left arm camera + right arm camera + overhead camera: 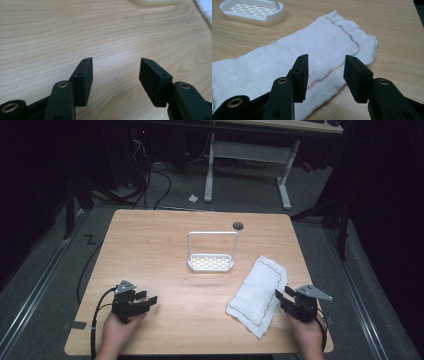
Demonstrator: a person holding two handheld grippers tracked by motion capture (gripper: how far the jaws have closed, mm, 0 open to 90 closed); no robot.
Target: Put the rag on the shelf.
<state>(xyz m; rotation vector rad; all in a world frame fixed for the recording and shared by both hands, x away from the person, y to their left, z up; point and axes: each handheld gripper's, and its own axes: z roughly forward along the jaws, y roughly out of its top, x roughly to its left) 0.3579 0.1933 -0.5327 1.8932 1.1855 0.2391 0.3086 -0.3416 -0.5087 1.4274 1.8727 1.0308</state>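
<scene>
The white cloth (258, 295) lies at the lower right of the surface (165, 250), just ahead of the right hand-held gripper (283, 296), jaws apart. The left hand-held gripper (146, 299), jaws apart, sits lower left, well apart from it.

You have nothing to read here: no text, label, brand, number or sign stands legibly on anything in your three views. The white cloth (294, 53) carries only a line of multicoloured stitching along its border, not letters. The white slotted tray (253, 12) shows plain slots and no marking. Your gripper jaws are bare black with screw holes, unmarked. The wooden table (165, 250) shows grain alone. On the floor to your left, in the high view, a dark Z-shaped mark (90, 239) lies on the grey carpet; you cannot tell whether it is a letter or just tape.
</scene>
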